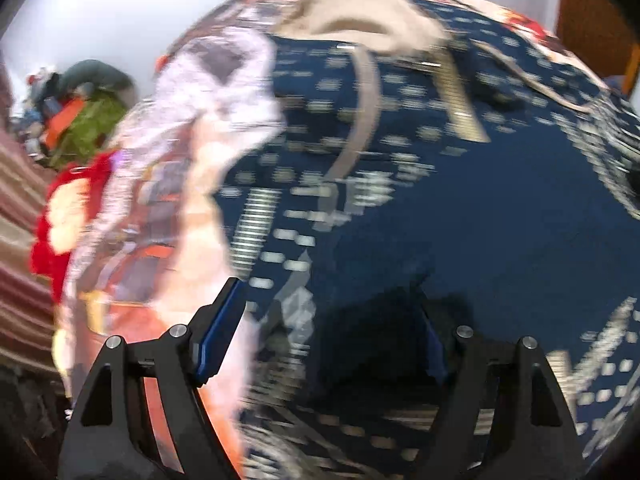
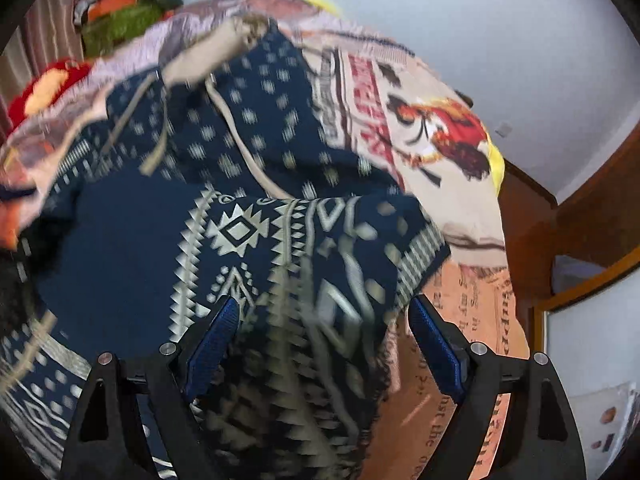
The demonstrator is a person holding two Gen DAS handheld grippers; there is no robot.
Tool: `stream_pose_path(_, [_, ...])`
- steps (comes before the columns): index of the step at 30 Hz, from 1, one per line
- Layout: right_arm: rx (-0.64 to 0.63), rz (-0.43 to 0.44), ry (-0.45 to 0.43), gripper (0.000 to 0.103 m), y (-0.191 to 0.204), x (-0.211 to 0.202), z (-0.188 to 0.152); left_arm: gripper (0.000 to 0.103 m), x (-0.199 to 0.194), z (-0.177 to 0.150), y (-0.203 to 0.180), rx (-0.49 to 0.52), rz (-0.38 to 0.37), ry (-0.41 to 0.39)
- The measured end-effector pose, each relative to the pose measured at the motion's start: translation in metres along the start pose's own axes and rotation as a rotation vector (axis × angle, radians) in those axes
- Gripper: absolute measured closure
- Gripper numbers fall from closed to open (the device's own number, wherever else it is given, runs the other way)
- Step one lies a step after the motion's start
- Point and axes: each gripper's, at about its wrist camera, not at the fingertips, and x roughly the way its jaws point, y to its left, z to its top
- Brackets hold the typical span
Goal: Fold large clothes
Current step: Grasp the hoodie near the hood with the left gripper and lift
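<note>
Right wrist view: right tongs [image 2: 324,336] stand wide, holding nothing, navy hoodie [image 2: 248,184] bunched just beneath. Left tongs [image 1: 332,328] likewise wide and empty over the hoodie. Advise flattening it first. Beyond, a printed bedsheet [image 2: 448,152].

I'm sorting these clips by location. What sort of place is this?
Probably a bedroom at home: a navy patterned garment lies on a printed bedspread, a heap of clothes sits by the white wall, and wooden furniture stands alongside.
</note>
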Motion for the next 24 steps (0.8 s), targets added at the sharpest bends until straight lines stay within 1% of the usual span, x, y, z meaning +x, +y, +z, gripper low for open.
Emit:
stream_pose_path(1, [0.015,0.015,0.001,0.017,-0.006,0.001,-0.002,0.025,0.003,0.001,0.016,-0.018,0.031,0.005])
stream_pose_path(2, [0.039,0.031,0.003,0.017,-0.013,0.000,-0.003,0.025,0.005,0.001,0.026,-0.035,0.045,0.010])
stream_pose_path(3, [0.055,0.036,0.004,0.017,-0.018,-0.001,-0.004,0.025,0.007,0.000,0.046,-0.072,0.062,0.020])
stream_pose_path(6, [0.097,0.063,-0.003,0.017,-0.031,-0.004,-0.006,0.025,0.006,-0.004,0.090,-0.158,0.089,0.038])
stream_pose_path(8, [0.108,0.064,-0.003,0.017,-0.037,-0.005,-0.009,0.025,0.004,-0.011,0.120,-0.206,0.109,0.047])
stream_pose_path(10, [0.112,0.063,-0.005,0.017,-0.040,-0.005,-0.011,0.025,0.001,-0.018,0.140,-0.236,0.120,0.053])
stream_pose_path(12, [0.122,0.058,-0.011,0.017,-0.043,-0.007,-0.014,0.025,-0.005,-0.026,0.154,-0.262,0.112,0.052])
stream_pose_path(14, [0.132,0.056,-0.015,0.017,-0.047,-0.009,-0.015,0.025,-0.009,-0.032,0.159,-0.276,0.099,0.047])
stream_pose_path(16, [0.138,0.049,-0.019,0.017,-0.049,-0.012,-0.016,0.025,-0.012,-0.037,0.156,-0.282,0.069,0.046])
stream_pose_path(17, [0.137,0.042,-0.022,0.017,-0.050,-0.014,-0.016,0.025,-0.011,-0.036,0.150,-0.286,0.049,0.046])
stream_pose_path(19, [0.146,0.043,-0.016,0.016,-0.051,-0.014,-0.016,0.025,-0.006,-0.037,0.133,-0.293,-0.017,0.055])
stream_pose_path(22, [0.198,0.056,0.000,0.017,-0.054,-0.017,-0.016,0.025,0.004,-0.037,0.105,-0.277,-0.086,0.083])
stream_pose_path(24, [0.209,0.047,-0.025,0.017,-0.055,-0.029,-0.016,0.025,0.012,-0.038,0.086,-0.243,-0.099,0.101])
